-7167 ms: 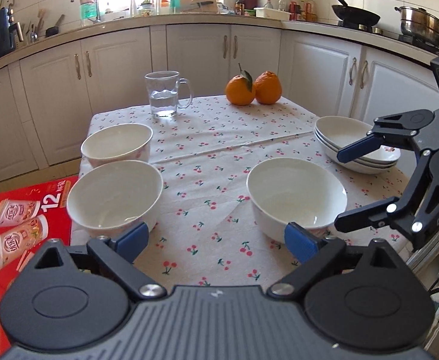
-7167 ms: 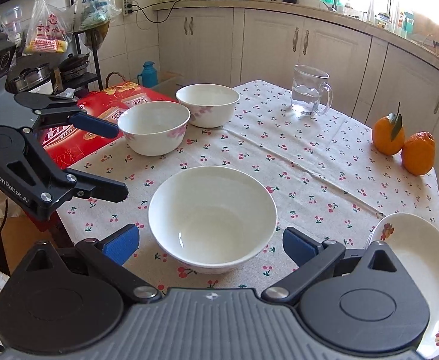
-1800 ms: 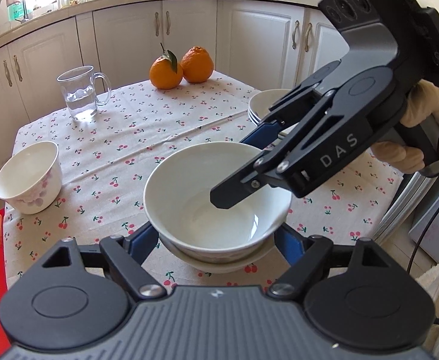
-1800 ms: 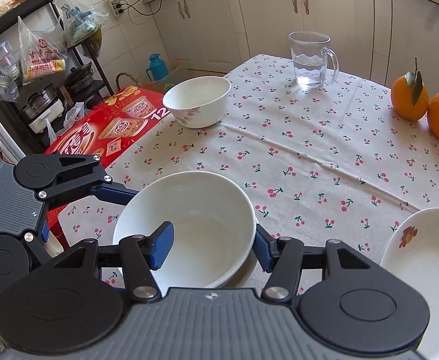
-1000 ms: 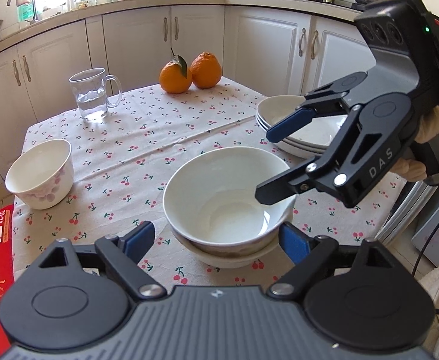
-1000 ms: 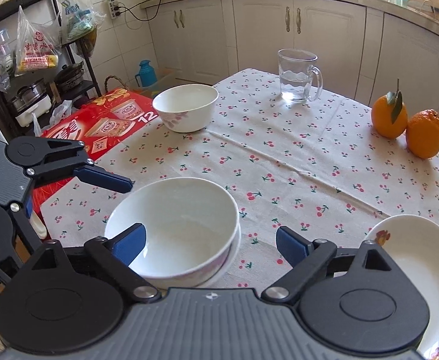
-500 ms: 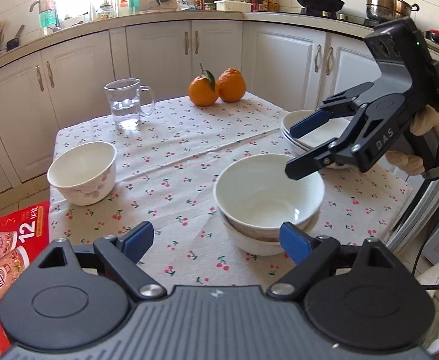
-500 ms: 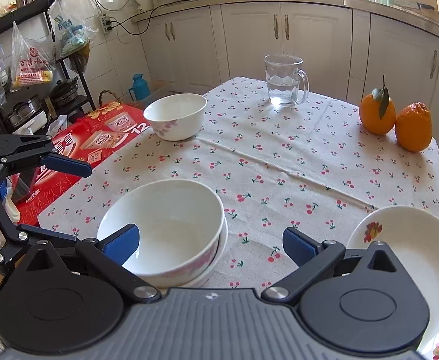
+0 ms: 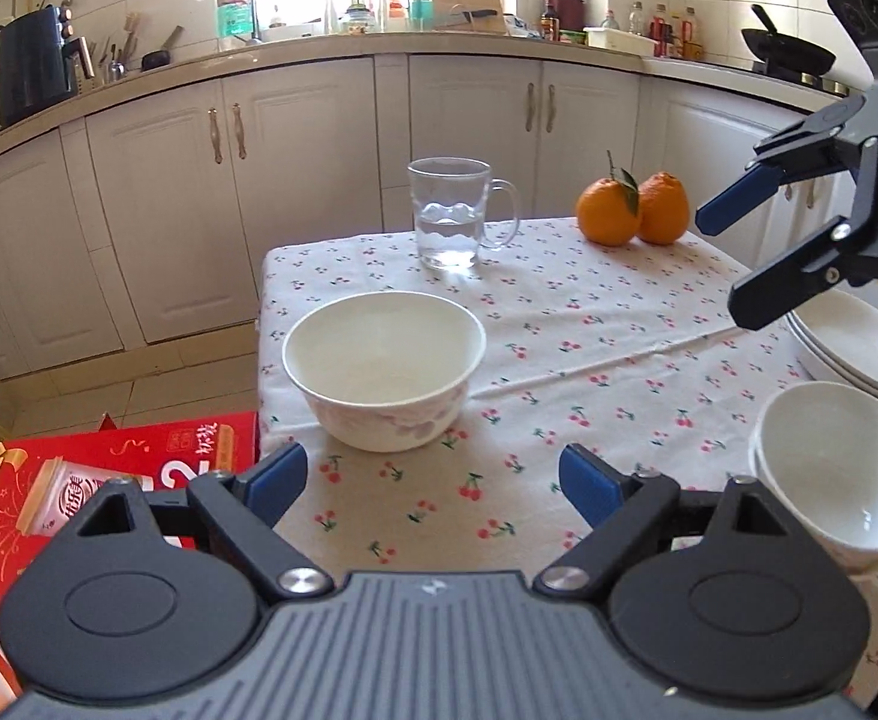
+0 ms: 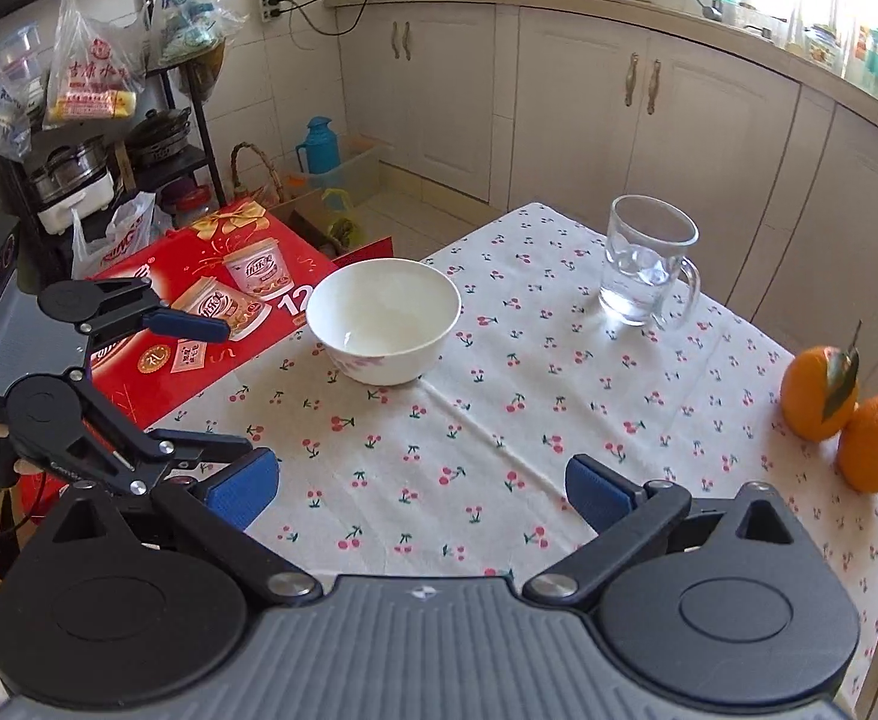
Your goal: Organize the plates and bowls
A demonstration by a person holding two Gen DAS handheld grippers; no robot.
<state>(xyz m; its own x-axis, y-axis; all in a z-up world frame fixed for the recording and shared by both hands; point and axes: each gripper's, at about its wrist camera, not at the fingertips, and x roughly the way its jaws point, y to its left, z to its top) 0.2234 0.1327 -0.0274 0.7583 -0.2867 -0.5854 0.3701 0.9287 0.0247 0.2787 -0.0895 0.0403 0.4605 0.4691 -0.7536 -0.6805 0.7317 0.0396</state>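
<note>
Left wrist view, left to right: red cardboard gift box (image 9: pixel 108 468) at lower left; lone white ceramic bowl with pink flowers (image 9: pixel 383 367) centre-left on the cherry-print tablecloth (image 9: pixel 589 348), just beyond the left gripper (image 9: pixel 432 477), jaws released, nothing between; clear glass mug of water (image 9: pixel 454 213) upper centre; two oranges (image 9: pixel 634 210); right gripper (image 9: pixel 733 264) upper right, its jaws have just been opening, empty; nested white bowls (image 9: pixel 835 468) at right edge below stacked white plates (image 9: pixel 859 348). Step: fetching the last bowl. Next: straddle its rim, clench, lift toward the nest
</note>
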